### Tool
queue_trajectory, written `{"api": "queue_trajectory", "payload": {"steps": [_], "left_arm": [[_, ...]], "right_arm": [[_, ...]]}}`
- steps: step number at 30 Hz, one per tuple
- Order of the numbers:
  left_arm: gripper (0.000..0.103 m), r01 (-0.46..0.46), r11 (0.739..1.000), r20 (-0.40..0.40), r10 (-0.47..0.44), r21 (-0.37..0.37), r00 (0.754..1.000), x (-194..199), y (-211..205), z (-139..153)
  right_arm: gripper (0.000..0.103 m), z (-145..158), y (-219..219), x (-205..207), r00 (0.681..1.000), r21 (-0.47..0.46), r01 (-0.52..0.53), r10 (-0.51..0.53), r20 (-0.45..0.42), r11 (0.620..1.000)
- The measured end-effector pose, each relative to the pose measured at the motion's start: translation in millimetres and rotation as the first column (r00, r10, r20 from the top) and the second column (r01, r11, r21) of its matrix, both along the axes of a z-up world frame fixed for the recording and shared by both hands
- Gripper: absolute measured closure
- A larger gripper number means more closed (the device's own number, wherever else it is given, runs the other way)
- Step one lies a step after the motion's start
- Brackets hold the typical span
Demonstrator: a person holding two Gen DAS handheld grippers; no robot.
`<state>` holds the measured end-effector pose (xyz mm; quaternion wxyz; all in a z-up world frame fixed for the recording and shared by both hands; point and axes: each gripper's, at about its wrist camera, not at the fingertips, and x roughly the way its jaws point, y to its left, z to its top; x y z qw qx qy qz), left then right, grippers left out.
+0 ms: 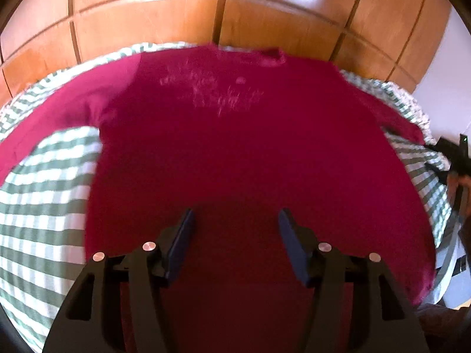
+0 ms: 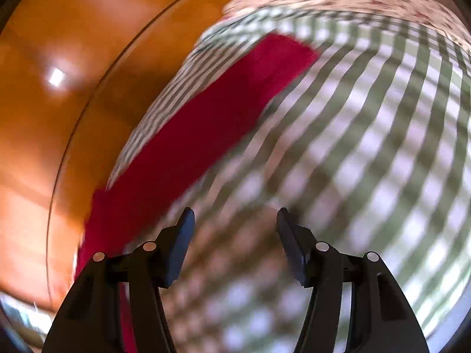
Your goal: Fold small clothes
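Red shirt (image 1: 235,147) spread flat on checked bedcover (image 1: 44,200), collar far from us. Our left gripper (image 1: 235,220) hovers over hem, jaws apart, empty. Our right gripper (image 2: 235,220) spread too, sleeve (image 2: 206,123) stretching ahead-left, nearer it.

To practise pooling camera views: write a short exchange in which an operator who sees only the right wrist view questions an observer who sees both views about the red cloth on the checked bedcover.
Operator: I see only a red strip lying on the checked cover. What is it?
Observer: It is one sleeve of a red long-sleeved shirt, which is spread flat and not yet folded.
Operator: Where is the left tool?
Observer: The left tool is open above the shirt's lower part and holds nothing.
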<state>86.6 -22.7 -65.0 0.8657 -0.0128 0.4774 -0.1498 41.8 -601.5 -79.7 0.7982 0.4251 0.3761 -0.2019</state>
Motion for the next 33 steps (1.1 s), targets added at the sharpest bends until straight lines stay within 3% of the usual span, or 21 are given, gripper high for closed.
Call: {"api": "queue_trajectory", "payload": {"steps": [6,9,11,12,17,20,25,29,33], "left_arm": [[0.031,-0.01,1.0,-0.006,0.01,-0.012,1.0,-0.9,-6.9,-6.9],[0.026,-0.007,1.0,-0.004,0.007,-0.003,1.0,-0.7,-7.3,-8.8],[0.025,-0.008,1.0,-0.003,0.008,0.001,1.0,-0.5,-6.3,-9.0],[0.025,-0.008,1.0,-0.002,0.008,0.0,1.0,-1.4,-5.2,-8.9],[0.023,-0.01,1.0,-0.005,0.01,-0.025,1.0,3.7,-1.4,-9.1],[0.022,-0.008,0.999,-0.009,0.008,-0.042,1.0,4.6,-1.4,-8.9],[0.023,-0.022,0.993,-0.025,0.019,-0.114,1.0,5.0,10.0,-4.2],[0.024,-0.05,0.983,-0.041,0.044,-0.177,0.998,8.1,22.0,0.0],[0.026,-0.078,0.97,-0.038,0.071,-0.228,0.997,12.4,35.5,7.1]], "right_arm": [[0.049,-6.5,-38.4,48.0,0.995,-0.009,0.104,-0.104,0.003,0.994],[0.073,-9.9,-42.8,73.3,0.994,-0.049,0.1,-0.102,-0.041,0.994],[0.096,-8.0,-45.8,84.8,0.994,-0.085,0.08,-0.087,-0.073,0.993],[0.096,-2.6,-44.3,85.1,0.995,-0.099,0.075,-0.081,-0.063,0.992],[0.096,54.5,11.6,106.4,0.988,-0.238,-0.129,0.146,0.055,0.963],[0.096,86.9,66.5,129.6,0.94,-0.281,-0.273,0.317,0.126,0.92],[0.096,117.8,182.0,172.0,0.794,-0.303,-0.502,0.571,0.209,0.81],[0.096,115.5,268.8,196.5,0.677,-0.316,-0.64,0.708,0.201,0.701],[0.096,88.7,356.5,209.9,0.542,-0.296,-0.776,0.829,0.137,0.557]]}}
